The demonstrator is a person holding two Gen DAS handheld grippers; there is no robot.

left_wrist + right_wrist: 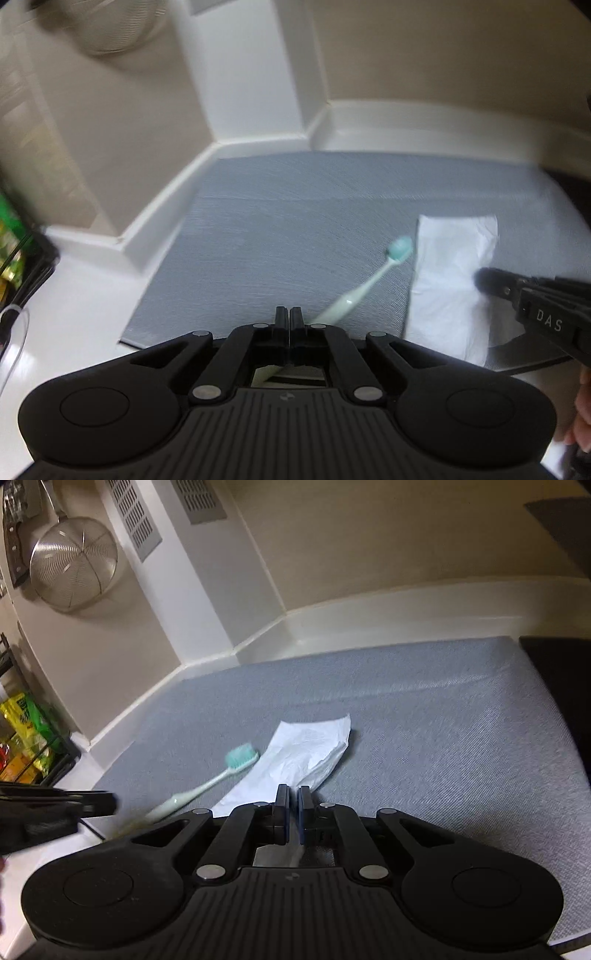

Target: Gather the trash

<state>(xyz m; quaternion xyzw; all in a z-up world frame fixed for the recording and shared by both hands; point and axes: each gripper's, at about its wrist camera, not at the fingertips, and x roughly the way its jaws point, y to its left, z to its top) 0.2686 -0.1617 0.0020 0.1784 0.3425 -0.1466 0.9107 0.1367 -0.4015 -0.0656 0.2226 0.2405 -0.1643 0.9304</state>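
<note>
Pickup is under way: the left gripper (pixel 289 314) has its jaws fully closed, the toothbrush (pixel 364 282) handle beside them at lower centre, while the right gripper (pixel 294 805) pinches the tissue (pixel 303 753) on the grey mat (pixel 424 720); next, I judge, lifting both clear.

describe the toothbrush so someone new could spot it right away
Find the grey mat covering the counter by the wall corner. Near its front edge, left of the white tissue, lies the toothbrush: the only long thin item, pale handle, teal bristles.
</note>
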